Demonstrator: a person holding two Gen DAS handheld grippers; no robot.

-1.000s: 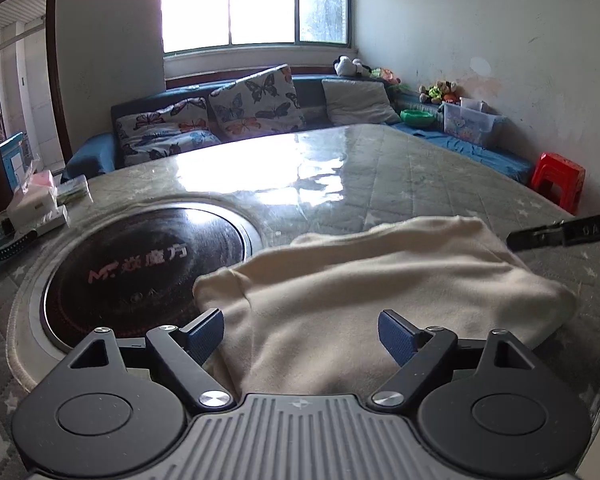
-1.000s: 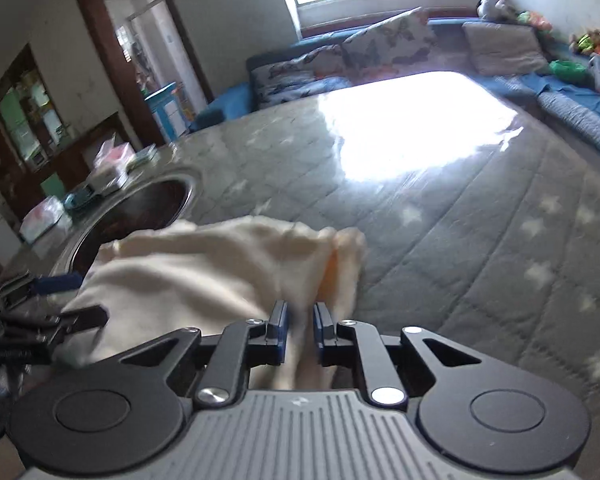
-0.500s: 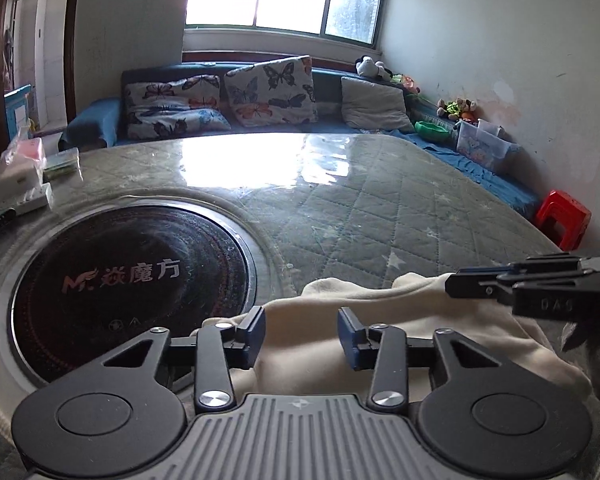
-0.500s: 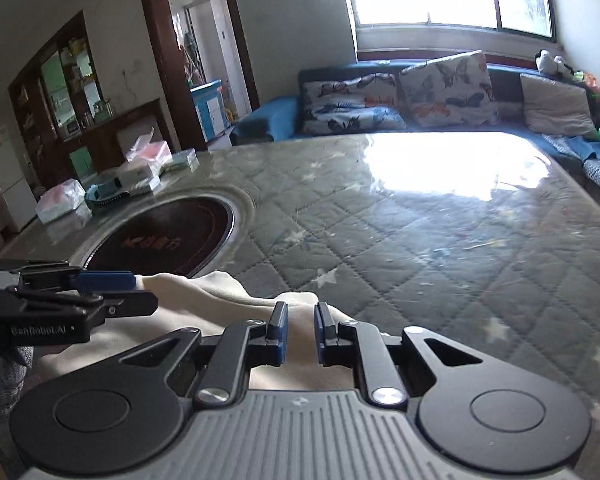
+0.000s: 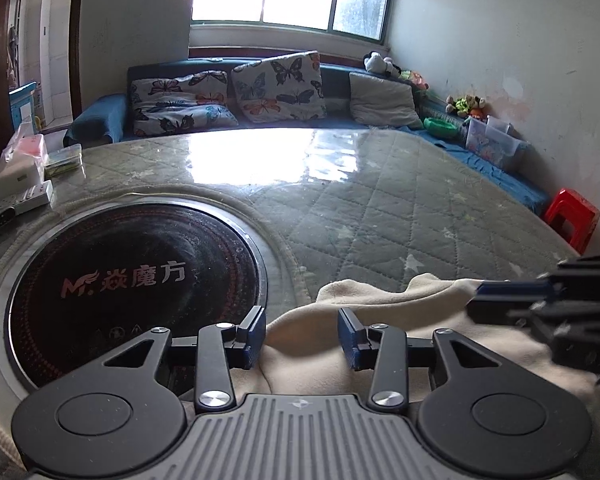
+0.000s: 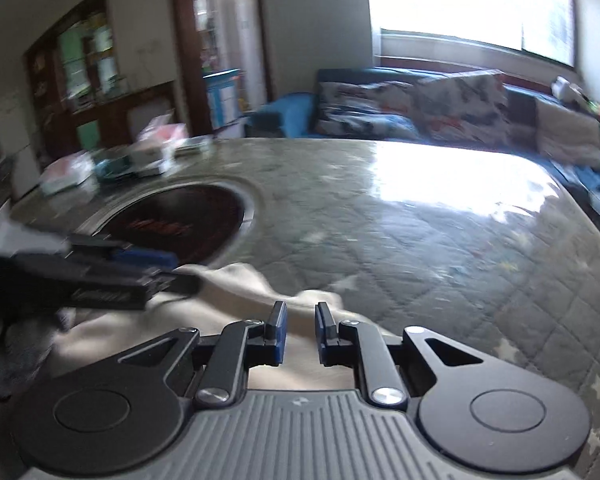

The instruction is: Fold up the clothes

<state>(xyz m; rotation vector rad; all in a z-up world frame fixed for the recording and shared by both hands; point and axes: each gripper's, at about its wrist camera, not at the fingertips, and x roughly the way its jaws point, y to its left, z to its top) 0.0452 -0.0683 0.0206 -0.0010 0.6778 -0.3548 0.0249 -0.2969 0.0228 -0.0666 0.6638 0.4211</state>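
A cream garment [image 5: 420, 308] lies bunched at the near edge of the quilted table cover [image 5: 380, 208], beside the round black cooktop [image 5: 132, 276]. My left gripper [image 5: 302, 336] is half open, with a thick fold of the garment between its blue pads. In the right wrist view, the right gripper [image 6: 301, 328] is shut on a fold of the garment [image 6: 236, 284]. Each gripper shows blurred in the other's view: the right gripper [image 5: 500, 300] at the cloth's right end, the left gripper [image 6: 176, 272] at its left end.
Boxes and packets [image 5: 20, 176] sit at the table's far left. A sofa with butterfly cushions [image 5: 276, 88] runs under the window. A red stool [image 5: 572, 216] stands on the floor to the right. The table cover [image 6: 420, 240] stretches away beyond the garment.
The left gripper's jaws narrowed from wide open around a fold. Both grippers pulled back toward the near edge and the garment has bunched up smaller. The right stayed shut on the cloth.
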